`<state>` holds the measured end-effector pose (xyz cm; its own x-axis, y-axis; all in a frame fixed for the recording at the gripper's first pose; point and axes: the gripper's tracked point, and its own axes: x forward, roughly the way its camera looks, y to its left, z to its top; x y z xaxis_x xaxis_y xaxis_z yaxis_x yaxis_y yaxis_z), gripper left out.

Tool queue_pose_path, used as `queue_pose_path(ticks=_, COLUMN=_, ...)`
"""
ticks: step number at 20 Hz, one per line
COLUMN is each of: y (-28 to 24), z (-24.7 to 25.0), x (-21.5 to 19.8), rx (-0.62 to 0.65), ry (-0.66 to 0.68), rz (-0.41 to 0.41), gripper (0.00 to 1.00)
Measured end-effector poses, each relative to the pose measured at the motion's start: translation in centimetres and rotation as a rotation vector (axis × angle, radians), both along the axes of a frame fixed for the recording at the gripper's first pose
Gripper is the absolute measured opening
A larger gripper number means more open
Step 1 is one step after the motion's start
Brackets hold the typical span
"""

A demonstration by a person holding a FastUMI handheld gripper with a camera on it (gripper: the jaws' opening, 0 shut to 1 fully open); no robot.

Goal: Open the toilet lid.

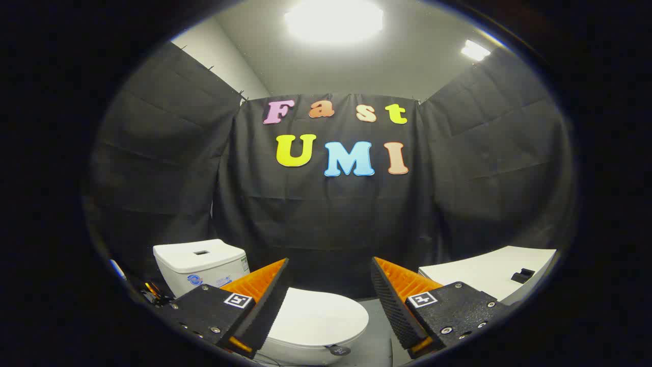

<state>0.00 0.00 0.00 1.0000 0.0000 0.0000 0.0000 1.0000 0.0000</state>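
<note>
Toilet point(310, 326): white, standing on the grey floor point(379, 326) of the booth, low and ahead of the tool, set somewhat to its left side.

Toilet lid point(318, 313): white, oval, smooth; lies flat and closed over the bowl. Its near left part is hidden behind the tool's left finger; the rest shows in the gap between the two fingers, closer to the left finger than to the right. The lid lies below the level of the fingertips. Neither finger appears to touch it.

Small dark round piece point(338, 349): at the front rim of the toilet, just below the lid's edge; what it is cannot be told.

Tank point(201, 265): white, box-shaped, with a flat top and a dark button recess in it; stands behind the lid, beyond and above the left finger. A label sits on its front face.

Tool point(330, 270): two fingers spread wide apart, tips pointing toward the back wall, nothing between them. Each finger base carries a square printed marker.

White tabletop point(489, 270): flat white surface beyond the right finger, well apart from the toilet, with a small dark object point(523, 276) near its right edge.

Booth wall point(326, 219): black cloth on three sides, creased.

Ceiling point(407, 66): pale, with one large bright lamp point(333, 20) and a smaller one point(474, 50) to the right.
</note>
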Motion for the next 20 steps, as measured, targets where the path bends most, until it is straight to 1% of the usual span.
queue_pose_path(ticks=15, y=-0.96, z=-0.14, x=0.02, rx=0.006, ry=0.002, rz=-0.038, gripper=0.95)
queue_pose_path(ticks=20, y=-0.73, z=-0.12, x=0.03, rx=0.005, ry=-0.002, rz=-0.039, gripper=0.95)
